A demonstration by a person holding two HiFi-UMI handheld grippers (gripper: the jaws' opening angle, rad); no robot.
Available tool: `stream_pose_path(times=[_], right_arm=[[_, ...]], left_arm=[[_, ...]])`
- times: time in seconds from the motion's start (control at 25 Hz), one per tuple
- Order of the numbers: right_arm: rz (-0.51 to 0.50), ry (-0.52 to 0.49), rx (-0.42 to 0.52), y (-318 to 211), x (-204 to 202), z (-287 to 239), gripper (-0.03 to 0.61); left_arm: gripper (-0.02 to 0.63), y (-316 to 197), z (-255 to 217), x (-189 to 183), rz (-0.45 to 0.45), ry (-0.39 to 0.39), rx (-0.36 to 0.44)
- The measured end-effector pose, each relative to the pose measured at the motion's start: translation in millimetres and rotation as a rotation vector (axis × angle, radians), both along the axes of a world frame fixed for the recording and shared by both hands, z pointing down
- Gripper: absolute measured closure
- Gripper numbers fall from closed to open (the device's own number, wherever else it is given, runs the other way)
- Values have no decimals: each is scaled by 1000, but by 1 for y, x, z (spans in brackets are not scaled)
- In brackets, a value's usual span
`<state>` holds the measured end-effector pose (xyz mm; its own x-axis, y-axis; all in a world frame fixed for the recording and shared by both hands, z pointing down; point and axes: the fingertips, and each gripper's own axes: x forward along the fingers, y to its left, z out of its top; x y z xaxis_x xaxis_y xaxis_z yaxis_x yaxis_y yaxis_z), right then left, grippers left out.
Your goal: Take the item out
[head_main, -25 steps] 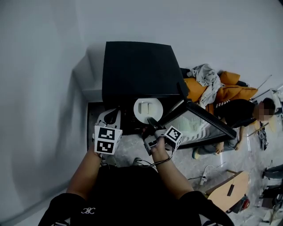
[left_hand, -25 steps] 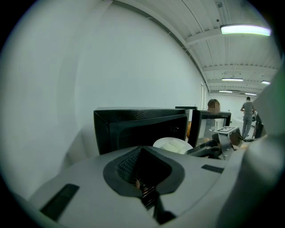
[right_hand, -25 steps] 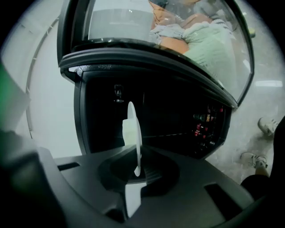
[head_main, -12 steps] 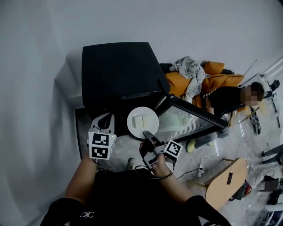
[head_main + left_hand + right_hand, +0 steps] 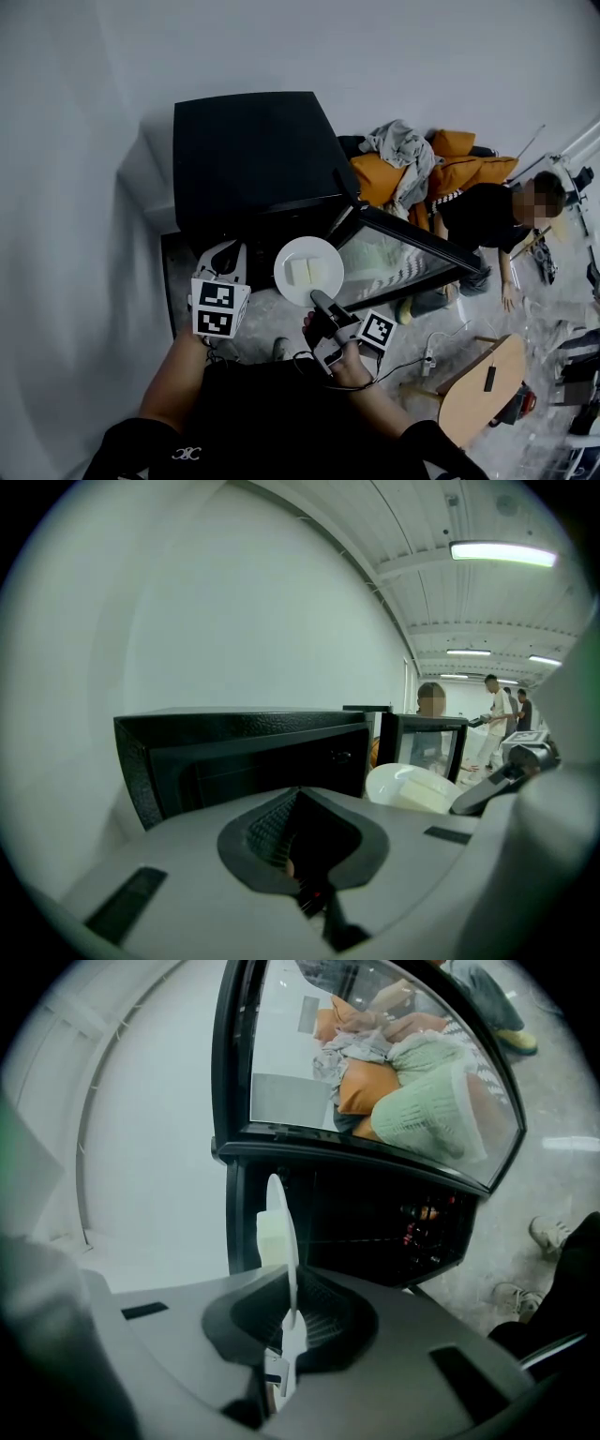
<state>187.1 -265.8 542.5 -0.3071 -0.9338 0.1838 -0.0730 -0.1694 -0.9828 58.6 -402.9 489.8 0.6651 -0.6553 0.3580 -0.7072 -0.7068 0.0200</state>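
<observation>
A black microwave [image 5: 248, 155] stands against the wall with its glass door [image 5: 403, 246] swung open to the right. A white plate [image 5: 309, 272] carrying two pale blocks of food hangs just in front of the open cavity. My right gripper [image 5: 322, 302] is shut on the plate's near rim; in the right gripper view the plate [image 5: 278, 1232] shows edge-on between the pads of that gripper [image 5: 289, 1312]. My left gripper [image 5: 228, 255] is shut on nothing, at the microwave's front left corner. From the left gripper [image 5: 302, 808] I see the plate [image 5: 408, 785] to the right.
A person [image 5: 492, 220] sits on the floor behind the open door, next to orange cushions and clothes [image 5: 417, 164]. A round wooden board [image 5: 478, 394] and a power strip [image 5: 429, 361] lie on the floor at the right. The wall runs along the left.
The plate has come out of the microwave cavity toward me, and the right gripper has drawn back with it. The left gripper has stayed by the microwave's front.
</observation>
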Motion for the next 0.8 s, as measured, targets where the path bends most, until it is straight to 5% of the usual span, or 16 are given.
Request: stream_pose_path(times=[0.8], right_arm=[[-12,18,5,-7,-2,-12,554]], left_arm=[[615,0,-2,-6,-4,-8,-7]])
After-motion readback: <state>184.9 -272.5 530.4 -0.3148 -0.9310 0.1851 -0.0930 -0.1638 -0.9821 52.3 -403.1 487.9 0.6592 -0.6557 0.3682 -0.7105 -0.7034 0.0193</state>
